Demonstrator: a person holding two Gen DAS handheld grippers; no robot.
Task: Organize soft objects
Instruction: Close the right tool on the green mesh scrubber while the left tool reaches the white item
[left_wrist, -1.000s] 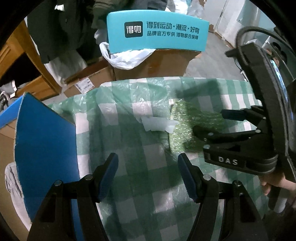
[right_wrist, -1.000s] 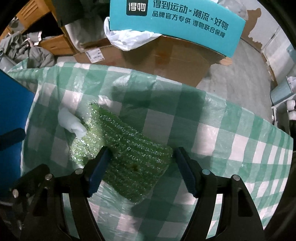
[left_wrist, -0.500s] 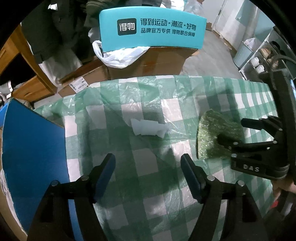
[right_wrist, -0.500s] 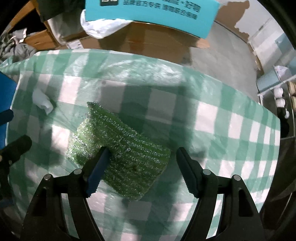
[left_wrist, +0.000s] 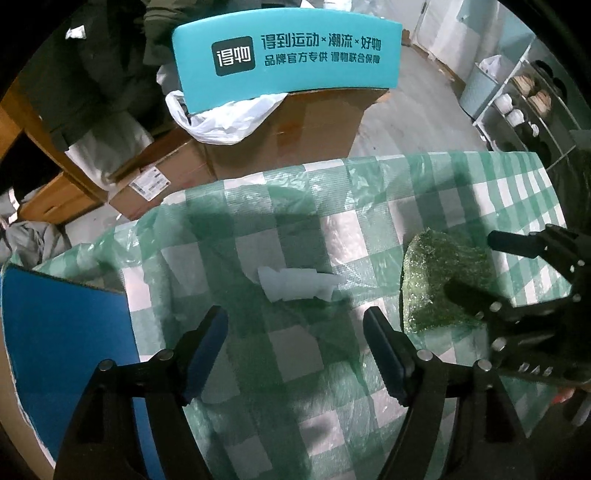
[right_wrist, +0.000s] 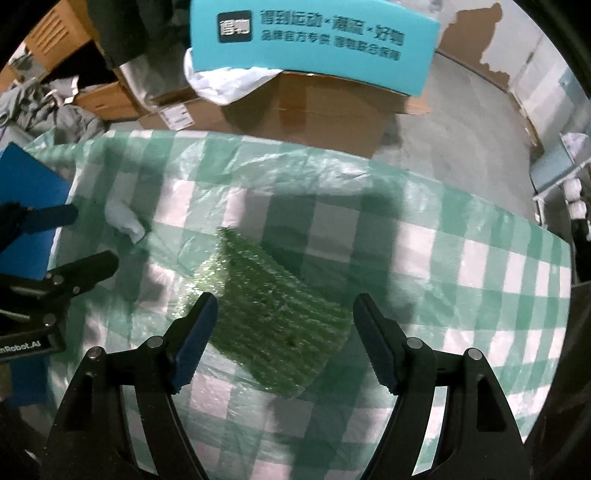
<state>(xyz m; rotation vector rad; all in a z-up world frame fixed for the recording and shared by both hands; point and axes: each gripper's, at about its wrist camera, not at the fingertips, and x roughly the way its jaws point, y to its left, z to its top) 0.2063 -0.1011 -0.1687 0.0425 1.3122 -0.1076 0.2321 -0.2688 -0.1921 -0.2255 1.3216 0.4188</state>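
Observation:
A green scouring pad (right_wrist: 273, 314) lies on the green-checked tablecloth (right_wrist: 424, 258). My right gripper (right_wrist: 284, 301) stands open above it. Its left fingertip overlaps the pad's left edge, and a narrow gap shows at the right one. In the left wrist view the pad (left_wrist: 439, 273) is at the far right, under the right gripper (left_wrist: 474, 264). A crumpled white foam piece (left_wrist: 295, 284) lies just ahead of my left gripper (left_wrist: 293, 317), whose jaws are opening with nothing between them. The right wrist view shows that piece (right_wrist: 123, 221) beside the left gripper (right_wrist: 90, 236).
A blue box flap (left_wrist: 66, 332) stands at the table's left edge. Beyond the far edge is a cardboard box (left_wrist: 306, 125) with a teal printed box (left_wrist: 288, 51) and a white plastic bag (left_wrist: 225, 118) on it. Shelves (left_wrist: 524, 103) stand at the far right.
The green pad, which touched the white piece, now lies well to its right and is still between the right jaws. The left jaws have spread a little wider.

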